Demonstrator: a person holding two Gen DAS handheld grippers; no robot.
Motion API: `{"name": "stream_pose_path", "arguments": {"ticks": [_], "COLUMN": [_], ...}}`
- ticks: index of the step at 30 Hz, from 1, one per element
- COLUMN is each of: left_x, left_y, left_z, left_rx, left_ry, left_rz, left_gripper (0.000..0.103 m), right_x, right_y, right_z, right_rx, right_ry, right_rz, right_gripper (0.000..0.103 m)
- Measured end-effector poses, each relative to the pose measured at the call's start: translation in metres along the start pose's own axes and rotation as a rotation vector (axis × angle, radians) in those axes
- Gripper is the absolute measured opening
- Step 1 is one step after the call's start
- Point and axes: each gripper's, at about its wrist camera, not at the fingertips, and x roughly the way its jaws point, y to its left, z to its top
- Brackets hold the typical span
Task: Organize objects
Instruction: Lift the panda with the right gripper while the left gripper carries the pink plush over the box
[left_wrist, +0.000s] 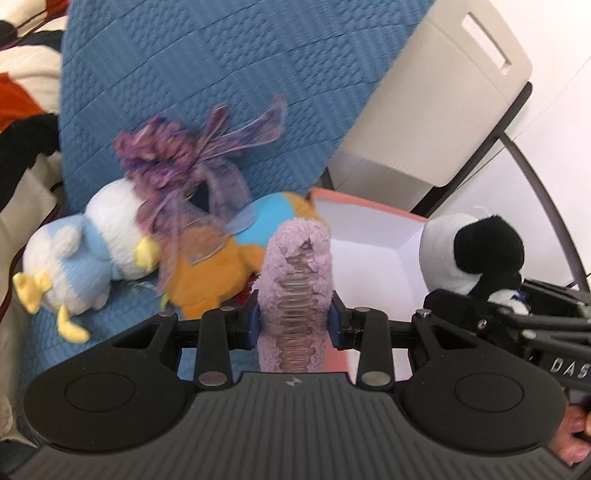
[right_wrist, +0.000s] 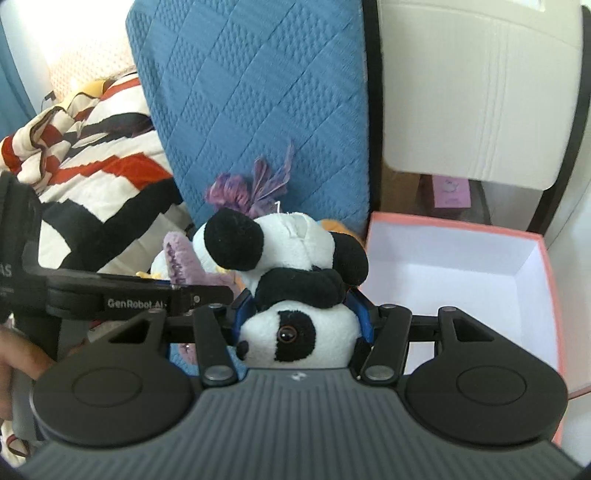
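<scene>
While clamped in the right gripper (right_wrist: 301, 314), fluffy black-and-white panda plush (right_wrist: 295, 280).

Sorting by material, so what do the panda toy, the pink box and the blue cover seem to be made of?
Panda toy: soft plush, short matte pile, glossy bead eye. Pink box: probably card, with thin straight walls and a smooth white lining. Blue cover: quilted fabric, stitched diamonds, matte.

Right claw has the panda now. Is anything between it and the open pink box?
Nothing visible. The right claw is shut on the panda, and the pink box sits open just to its right, its white interior bare where it shows. The left claw, holding a lilac plush, is on the other side.
</scene>
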Motion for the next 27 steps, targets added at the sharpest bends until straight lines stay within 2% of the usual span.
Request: {"name": "stream_pose_path", "arguments": {"ticks": [8,14,27], "left_x": [0.02,0.048,0.141], "left_y": [-0.053,-0.078,-0.118], "left_z": [0.022,0.026,0.016], "left_rx": [0.054,0.063,0.099], "left_ry": [0.008,0.036,0.184], "left_rz": [-0.016,-0.022,-0.008], "left_gripper": [0.04,0.04,0.04], "right_x": [-0.019,-0.016,0.024], "right_y": [-0.043,-0.084,-0.159], "right_z": [-0.005,-0.027,-0.078], "right_rx": [0.049,0.108,0.174], "right_ry": [-0.031,-0.019,0.057], "right_rz": [-0.035,-0.072,-0.127], "right_gripper": [0.058,0.058,0.058]}}
